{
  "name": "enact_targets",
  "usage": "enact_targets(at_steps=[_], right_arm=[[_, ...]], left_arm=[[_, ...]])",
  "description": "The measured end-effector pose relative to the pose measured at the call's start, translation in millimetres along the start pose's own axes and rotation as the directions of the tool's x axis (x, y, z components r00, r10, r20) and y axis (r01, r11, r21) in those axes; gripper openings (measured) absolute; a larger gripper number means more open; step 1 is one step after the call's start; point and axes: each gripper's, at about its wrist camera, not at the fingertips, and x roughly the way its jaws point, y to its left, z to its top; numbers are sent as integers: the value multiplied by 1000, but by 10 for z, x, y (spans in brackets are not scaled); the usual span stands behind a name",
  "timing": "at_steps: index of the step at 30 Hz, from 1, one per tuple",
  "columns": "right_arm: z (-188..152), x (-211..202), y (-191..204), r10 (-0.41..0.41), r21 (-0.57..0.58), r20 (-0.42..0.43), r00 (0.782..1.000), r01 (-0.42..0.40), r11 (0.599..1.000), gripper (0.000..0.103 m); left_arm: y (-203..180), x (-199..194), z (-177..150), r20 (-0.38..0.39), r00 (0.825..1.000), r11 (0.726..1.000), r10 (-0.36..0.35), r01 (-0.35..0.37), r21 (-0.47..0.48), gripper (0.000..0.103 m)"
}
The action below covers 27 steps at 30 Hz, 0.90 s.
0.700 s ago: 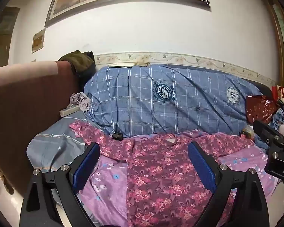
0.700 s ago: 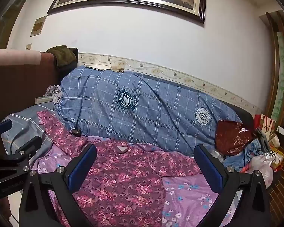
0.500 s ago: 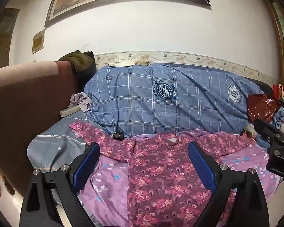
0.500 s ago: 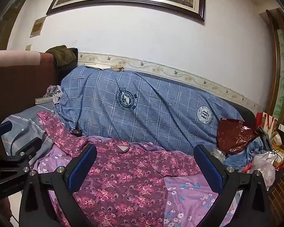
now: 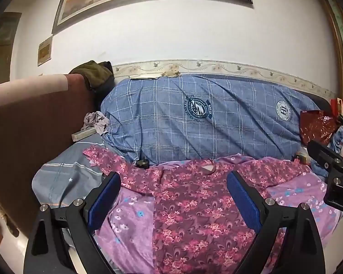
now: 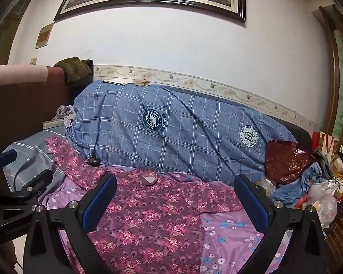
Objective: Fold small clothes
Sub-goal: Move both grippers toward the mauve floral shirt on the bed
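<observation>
Maroon floral long-sleeved top (image 5: pixel 189 207) is what's laid out here, flat on a lilac flowered bedsheet (image 5: pixel 130 226), neckline at 12 o'clock toward the wall and hem running down to 6. So the body's long axis goes 12 to 6, and the sleeves spread crosswise, one reaching out to about 10 o'clock over a grey striped sheet (image 5: pixel 64 178), the other toward 3. Fabric is dark wine with pink flower clusters and a swirly fan pattern, a bit rumpled around the shoulders, with a small pale tag showing inside the collar. Behind it sits a big blue checked quilt roll (image 5: pixel 208 118) with two round crests; the right one has a large "HL" in the middle, the rest of the ring lettering is too small for me to read. At 3 o'clock in the left view a red bag shows partial white letters, can't make out the word. Left gripper (image 5: pixel 173 196) hangs over the top's chest with its blue pads spread wide, holding nothing. Right gripper (image 6: pixel 176 199) is the same deal, wide apart, empty, over the top's right side.
</observation>
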Motion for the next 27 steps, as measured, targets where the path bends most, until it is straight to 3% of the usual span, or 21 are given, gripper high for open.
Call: enact_targets(at_steps=[19, 22, 24, 27], right_arm=[[-43, 396, -21, 20, 4, -48, 999, -20, 1000, 103], [-92, 663, -67, 75, 38, -98, 992, -71, 997, 103], [-151, 926, -139, 153, 109, -141, 978, -139, 984, 103], [-351, 1440, -338, 294, 273, -188, 937, -238, 932, 103]], left_arm=[[-116, 436, 12, -59, 998, 1000, 21, -20, 15, 95], [-85, 736, -18, -130, 991, 999, 32, -30, 11, 95], [-47, 943, -29, -174, 984, 999, 35, -37, -8, 95], [57, 1338, -60, -247, 967, 996, 62, -77, -54, 94]])
